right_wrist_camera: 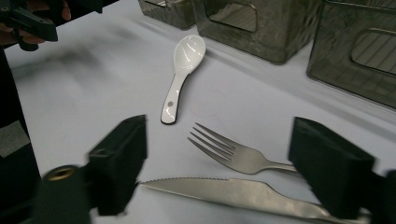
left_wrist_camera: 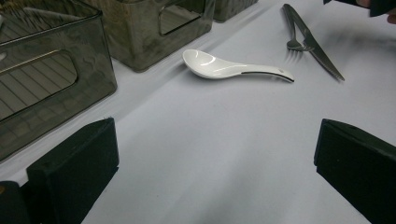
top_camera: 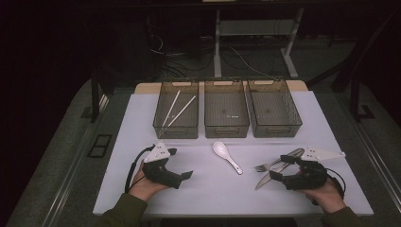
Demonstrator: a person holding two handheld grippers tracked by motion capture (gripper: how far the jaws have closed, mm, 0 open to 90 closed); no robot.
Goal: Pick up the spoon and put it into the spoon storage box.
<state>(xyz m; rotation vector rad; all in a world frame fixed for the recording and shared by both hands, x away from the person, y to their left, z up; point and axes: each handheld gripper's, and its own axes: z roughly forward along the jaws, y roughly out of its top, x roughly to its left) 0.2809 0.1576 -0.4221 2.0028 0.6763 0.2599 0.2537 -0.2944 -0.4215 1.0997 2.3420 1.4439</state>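
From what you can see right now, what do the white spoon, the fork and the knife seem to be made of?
The spoon looks like glazed ceramic, possibly melamine: opaque white with a glossy shine. The fork and the knife look like metal, probably stainless steel: silver-grey and smooth with a soft sheen; the knife edge is serrated.

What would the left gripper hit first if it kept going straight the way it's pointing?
Most likely the white spoon. The left gripper has open jaws over bare table, and the spoon lies ahead, roughly centred between them. Depth is hard to judge, so it might pass slightly beside it.
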